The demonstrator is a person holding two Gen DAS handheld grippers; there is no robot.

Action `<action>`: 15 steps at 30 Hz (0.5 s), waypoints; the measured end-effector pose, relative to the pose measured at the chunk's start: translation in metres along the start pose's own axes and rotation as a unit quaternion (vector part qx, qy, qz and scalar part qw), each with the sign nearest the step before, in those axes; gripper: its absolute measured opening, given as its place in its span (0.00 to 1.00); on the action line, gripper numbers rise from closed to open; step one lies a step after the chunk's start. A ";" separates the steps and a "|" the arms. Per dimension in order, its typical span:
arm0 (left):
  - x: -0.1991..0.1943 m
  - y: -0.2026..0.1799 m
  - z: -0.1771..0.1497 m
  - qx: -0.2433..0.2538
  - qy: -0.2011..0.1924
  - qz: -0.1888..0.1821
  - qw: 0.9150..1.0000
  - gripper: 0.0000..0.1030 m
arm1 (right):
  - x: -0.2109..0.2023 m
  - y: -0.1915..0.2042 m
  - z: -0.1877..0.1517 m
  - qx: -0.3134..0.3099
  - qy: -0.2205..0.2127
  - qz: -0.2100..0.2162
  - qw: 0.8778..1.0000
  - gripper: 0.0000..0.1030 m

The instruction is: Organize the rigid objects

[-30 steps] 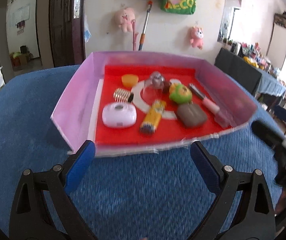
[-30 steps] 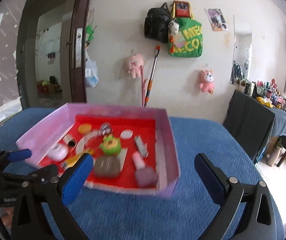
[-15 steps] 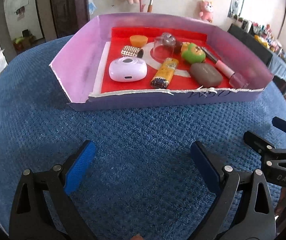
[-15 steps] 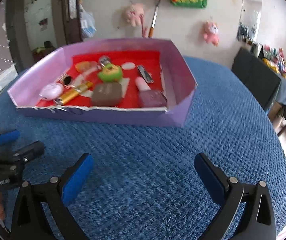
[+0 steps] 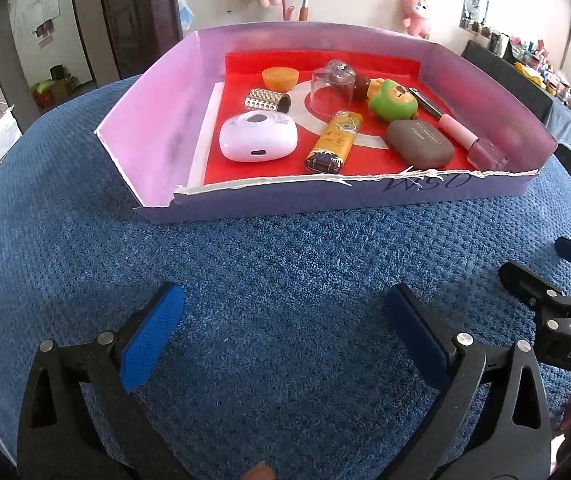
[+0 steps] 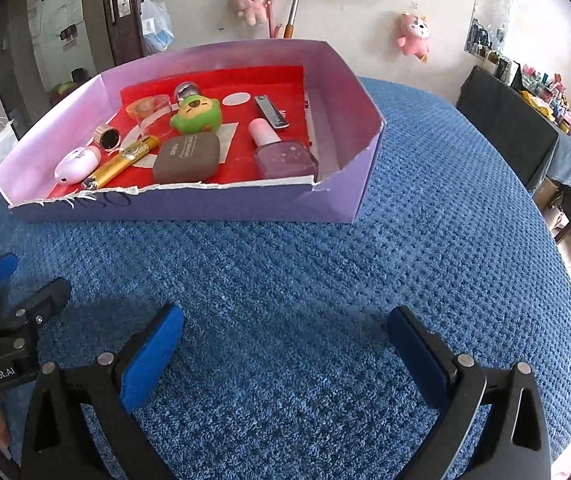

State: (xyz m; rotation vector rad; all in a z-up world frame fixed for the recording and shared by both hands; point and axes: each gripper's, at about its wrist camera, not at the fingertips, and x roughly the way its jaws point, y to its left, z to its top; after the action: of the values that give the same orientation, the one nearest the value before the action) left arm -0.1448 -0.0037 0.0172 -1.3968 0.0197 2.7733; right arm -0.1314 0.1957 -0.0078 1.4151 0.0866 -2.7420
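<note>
blue knobbly cloth (image 5: 285,264) covered the round table, and near its far edge sat the purple tray (image 5: 153,128) with its red floor. inside lay a white case (image 5: 258,135), a gold lighter (image 5: 335,141), a brown case (image 5: 419,143), a green toy (image 5: 391,100) and a pink nail polish bottle (image 6: 283,156). all looked light and stiff; the glass bottle seemed slippery, best taken across its flat sides. left gripper (image 5: 285,336) and right gripper (image 6: 285,344) hung wide open, holding nothing, well short of the tray.
</note>
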 end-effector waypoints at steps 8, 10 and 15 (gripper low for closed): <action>0.002 0.000 0.001 -0.002 0.000 0.001 1.000 1.00 | 0.000 -0.002 -0.001 0.003 0.000 0.002 1.000 1.00; 0.001 0.000 0.001 -0.002 0.000 0.001 1.000 1.00 | 0.001 -0.001 -0.001 0.003 0.000 0.003 1.000 1.00; 0.002 0.000 0.001 -0.002 0.000 0.001 1.000 1.00 | 0.001 -0.001 -0.001 0.004 0.000 0.003 1.000 1.00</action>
State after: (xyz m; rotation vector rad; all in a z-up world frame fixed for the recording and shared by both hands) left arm -0.1465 -0.0038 0.0166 -1.3975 0.0143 2.7763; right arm -0.1312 0.1971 -0.0091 1.4147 0.0722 -2.7405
